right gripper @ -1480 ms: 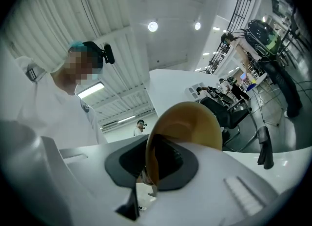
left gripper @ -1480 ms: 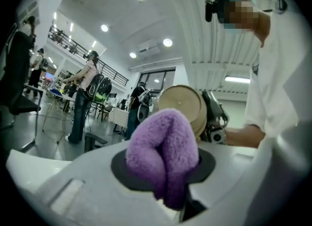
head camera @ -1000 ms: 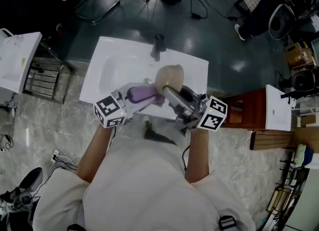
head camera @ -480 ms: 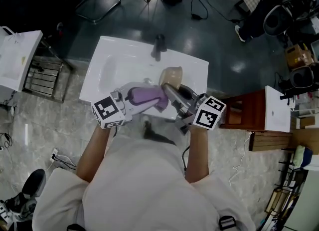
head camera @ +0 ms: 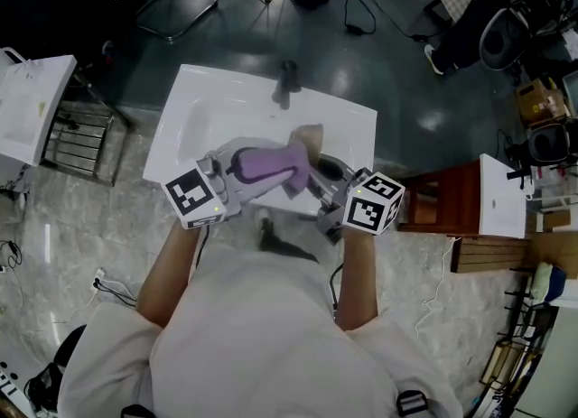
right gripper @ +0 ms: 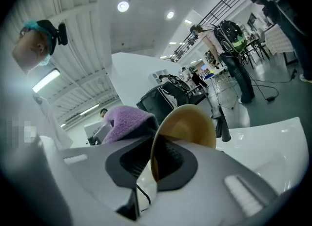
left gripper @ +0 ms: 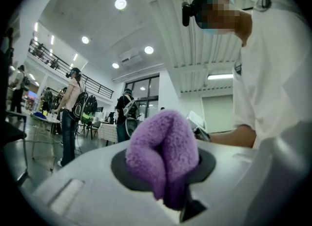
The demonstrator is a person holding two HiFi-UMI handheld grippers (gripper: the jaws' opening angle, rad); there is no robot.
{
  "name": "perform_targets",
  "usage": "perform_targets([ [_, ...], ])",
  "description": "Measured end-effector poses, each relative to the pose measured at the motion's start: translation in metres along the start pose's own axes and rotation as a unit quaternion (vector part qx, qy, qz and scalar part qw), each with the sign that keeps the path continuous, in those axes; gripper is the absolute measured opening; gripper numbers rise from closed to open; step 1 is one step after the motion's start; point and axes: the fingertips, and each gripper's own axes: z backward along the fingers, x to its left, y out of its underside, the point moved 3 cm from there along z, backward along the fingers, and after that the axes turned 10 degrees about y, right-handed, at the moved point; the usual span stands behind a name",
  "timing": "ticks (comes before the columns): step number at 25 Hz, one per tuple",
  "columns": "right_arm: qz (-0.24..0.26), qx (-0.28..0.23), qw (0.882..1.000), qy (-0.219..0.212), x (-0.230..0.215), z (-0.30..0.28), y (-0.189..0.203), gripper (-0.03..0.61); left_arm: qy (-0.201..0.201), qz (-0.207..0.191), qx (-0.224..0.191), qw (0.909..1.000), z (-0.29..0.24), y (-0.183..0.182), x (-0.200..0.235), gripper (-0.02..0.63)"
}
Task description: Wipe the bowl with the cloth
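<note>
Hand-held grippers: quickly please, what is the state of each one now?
Left hand-held gripper: closed on the cloth.
Right hand-held gripper: closed on the rim of the bowl.

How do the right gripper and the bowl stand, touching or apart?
Touching. In the right gripper view, the right gripper is clamped on the rim of the bowl.

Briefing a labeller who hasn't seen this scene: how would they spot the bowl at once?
Find the white sink in front of the person; two grippers meet over it. The bowl is clamped by its rim in the right gripper, the only tan, smooth thing there, beside the fluffy purple cloth in the left gripper.
</note>
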Motion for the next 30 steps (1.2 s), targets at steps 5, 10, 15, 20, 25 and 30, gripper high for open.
perform_targets([
  [5, 0.057, 0.053, 0.996, -0.034, 0.016, -0.001, 0.012, 0.023, -0.026, -0.029, 0.024, 0.999, -0.003, -0.006, 0.007, 0.107],
  [10, 0.077, 0.086, 0.992, -0.057, 0.025, -0.002, 0.025, 0.023, -0.05, -0.048, 0.064, 0.9955, -0.008, -0.002, 0.009, 0.109],
  [15, 0.1, 0.103, 0.986, -0.08, 0.032, 0.004, 0.03, 0.025, -0.082, -0.05, 0.069, 0.993, -0.003, 0.0, 0.018, 0.109],
  [20, 0.106, 0.087, 0.982, -0.127, 0.045, 0.009, 0.028, 0.025, -0.111, -0.04, 0.069, 0.9906, 0.007, -0.001, 0.03, 0.109],
  [25, 0.114, 0.091, 0.976, -0.16, 0.055, 0.016, 0.029, 0.032, -0.113, -0.026, 0.064, 0.9912, 0.011, 0.005, 0.033, 0.107],
  [30, 0.126, 0.095, 0.969, -0.191, 0.064, 0.022, 0.033, 0.04, -0.106, -0.001, 0.054, 0.9929, 0.016, 0.011, 0.033, 0.107],
])
